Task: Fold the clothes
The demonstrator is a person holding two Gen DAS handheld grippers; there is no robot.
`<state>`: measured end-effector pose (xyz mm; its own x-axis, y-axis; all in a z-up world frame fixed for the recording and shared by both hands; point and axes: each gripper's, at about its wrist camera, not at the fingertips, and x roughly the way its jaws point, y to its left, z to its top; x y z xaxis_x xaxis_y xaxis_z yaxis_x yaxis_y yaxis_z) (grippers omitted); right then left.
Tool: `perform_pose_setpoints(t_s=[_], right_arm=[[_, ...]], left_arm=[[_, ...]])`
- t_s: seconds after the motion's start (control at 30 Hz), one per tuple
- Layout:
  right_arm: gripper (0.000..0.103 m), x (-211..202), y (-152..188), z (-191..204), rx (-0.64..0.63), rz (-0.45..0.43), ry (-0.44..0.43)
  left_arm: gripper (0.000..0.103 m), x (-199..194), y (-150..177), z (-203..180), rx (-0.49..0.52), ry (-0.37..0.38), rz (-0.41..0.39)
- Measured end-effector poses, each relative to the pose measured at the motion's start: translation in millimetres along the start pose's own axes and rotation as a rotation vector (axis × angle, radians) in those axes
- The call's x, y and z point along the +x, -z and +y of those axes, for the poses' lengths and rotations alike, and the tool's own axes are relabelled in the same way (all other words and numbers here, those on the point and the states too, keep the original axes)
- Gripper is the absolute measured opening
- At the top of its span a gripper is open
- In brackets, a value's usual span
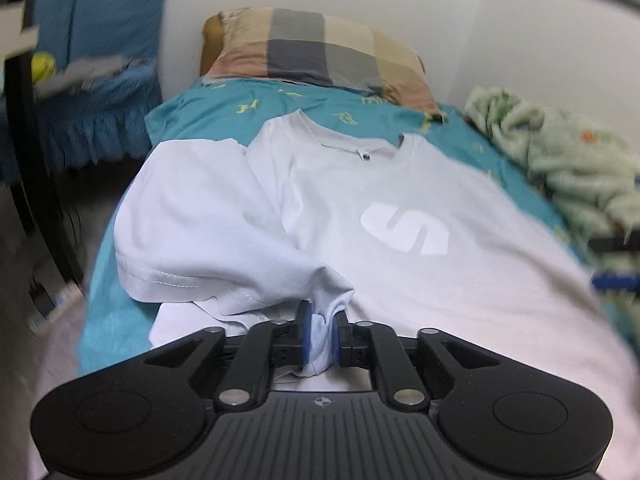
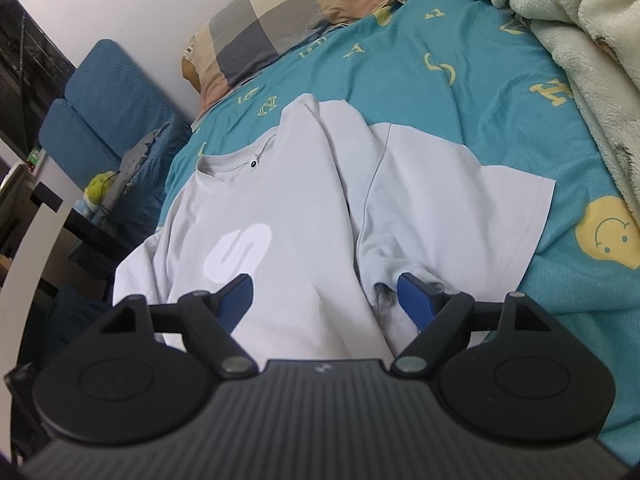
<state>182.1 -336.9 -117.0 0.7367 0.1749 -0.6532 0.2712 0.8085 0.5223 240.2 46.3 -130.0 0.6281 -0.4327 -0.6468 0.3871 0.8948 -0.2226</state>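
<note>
White T-shirt [image 2: 288, 208] covers teal bedsheet [image 2: 460, 92]; checked pillow [image 2: 280, 12] beyond.

A checked pillow [image 1: 320, 48] lies beside a crumpled blanket [image 1: 560, 152].

I see the shirt [image 1: 360, 208] flat on the bed [image 2: 460, 92], collar toward the pillow [image 1: 316, 48]. Pillow lies behind the shirt, at the wall. Blanket [image 1: 560, 152] heaped right of the shirt. Chair [image 2: 108, 120] off the bed, left of the shirt. One sleeve [image 1: 192, 216] folded over the shirt's left side.
</note>
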Motion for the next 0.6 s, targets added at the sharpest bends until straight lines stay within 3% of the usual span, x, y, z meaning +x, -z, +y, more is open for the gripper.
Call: perform_pose_setpoints(t_s=[0.03,0.13,0.2,0.33,0.37,0.5,0.57,0.6], right_arm=[[0.081,0,0,0,0.001,0.001,-0.002],[0.081,-2,0,1,0.007,0.000,-0.014],[0.082,-2,0,3,0.009,-0.001,-0.023],[0.082,2,0,4,0.010,0.003,-0.033],[0.082,3,0,5,0.011,0.004,-0.035],[0.082,5,-2,4,0.018,0.001,-0.041],[0.082,4,-1,5,0.018,-0.005,-0.043],[0.082,3,-1,5,0.017,-0.008,-0.043]], left_arm=[[0.038,-4,-5,9,-0.040,0.017,-0.009],[0.057,-24,-10,37,-0.156,0.046,-0.084],[0.068,-32,-14,71,-0.302,0.056,-0.120],[0.075,-34,-12,136,-0.604,0.022,-0.158],[0.075,-30,-10,150,-0.667,0.005,-0.154],[0.068,-9,-8,172,-0.750,0.022,-0.131],[0.046,-1,-12,176,-0.758,0.033,-0.122],[0.023,1,-17,174,-0.745,0.040,-0.117]])
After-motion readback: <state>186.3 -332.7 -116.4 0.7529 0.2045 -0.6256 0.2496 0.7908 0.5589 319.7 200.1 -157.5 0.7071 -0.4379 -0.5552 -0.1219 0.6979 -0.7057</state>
